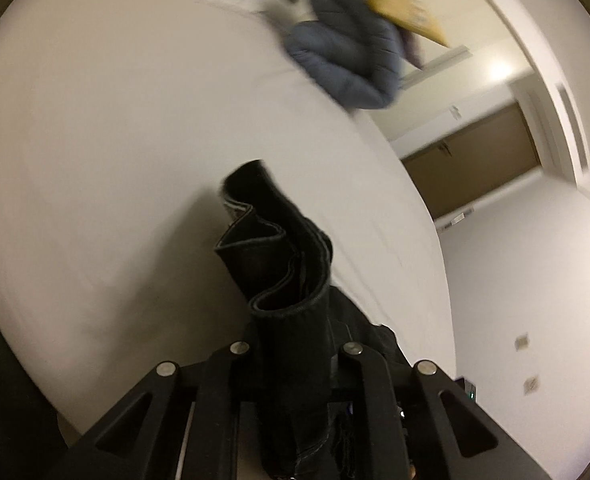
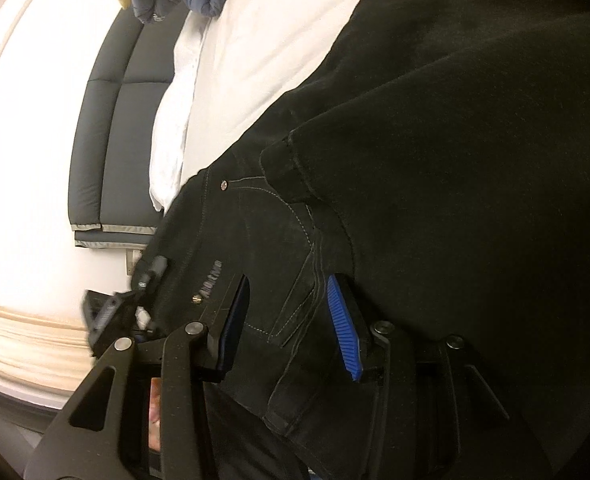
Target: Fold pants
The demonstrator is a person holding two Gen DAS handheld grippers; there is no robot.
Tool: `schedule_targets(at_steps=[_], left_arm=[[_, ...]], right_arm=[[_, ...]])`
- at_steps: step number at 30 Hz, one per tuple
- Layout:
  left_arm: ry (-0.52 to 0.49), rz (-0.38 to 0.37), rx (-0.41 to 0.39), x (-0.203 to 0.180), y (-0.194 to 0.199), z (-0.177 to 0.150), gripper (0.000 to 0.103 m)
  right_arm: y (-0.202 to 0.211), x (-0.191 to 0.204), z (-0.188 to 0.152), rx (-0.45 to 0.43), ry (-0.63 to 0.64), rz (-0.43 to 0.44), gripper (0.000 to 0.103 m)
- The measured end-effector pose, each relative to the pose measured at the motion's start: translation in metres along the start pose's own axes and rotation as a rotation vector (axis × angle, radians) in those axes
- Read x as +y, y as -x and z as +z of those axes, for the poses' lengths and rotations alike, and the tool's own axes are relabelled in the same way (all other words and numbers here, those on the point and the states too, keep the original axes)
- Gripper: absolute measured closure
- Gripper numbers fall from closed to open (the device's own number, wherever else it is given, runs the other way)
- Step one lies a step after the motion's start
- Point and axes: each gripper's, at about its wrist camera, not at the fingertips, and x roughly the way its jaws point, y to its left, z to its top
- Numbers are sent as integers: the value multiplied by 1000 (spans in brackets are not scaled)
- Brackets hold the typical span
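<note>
Black linkages, blue ribbed fingers (image 2: 341, 328)

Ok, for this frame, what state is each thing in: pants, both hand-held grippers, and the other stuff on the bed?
Pants: black, bunched, partly lying on the white bed.
Left hand-held gripper: shut on a gathered fold of the pants.
Right hand-held gripper: blue pads either side of pants fabric; grip unclear.
Grey-blue puffer jacket: crumpled, at the bed's far edge.
</note>
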Motion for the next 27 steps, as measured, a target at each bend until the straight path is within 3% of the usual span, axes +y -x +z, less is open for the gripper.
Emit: schedule_targets(at_steps=[1,4,6,13,16,22,23,27], left_arm=[[-58,2,-5,-17,2,-2,89],[-237,-4,-1,-68,3,-19,89],[-370,-1,14,-102,-3,-39,89],[-732,47,108,-174,-34,-132,89],[-833,63,125,-191,-42,-158,89],[-970,88,151,-215,-51,-194,89],[-987,90,158,-218,-53,-198,89],[-1050,85,186,-233,-64,-221,89]], right_arm=[[3,3,0,-1,-1,-14,62],[32,10,2,-60,18,4,40],[58,19,8,-102,38,36,33],[135,52,19,-154,128,102,23],[144,66,15,-121,181,56,19],[139,59,10,-66,202,-124,19],[140,54,10,-70,197,-135,21],[153,37,2,-92,205,-192,73]])
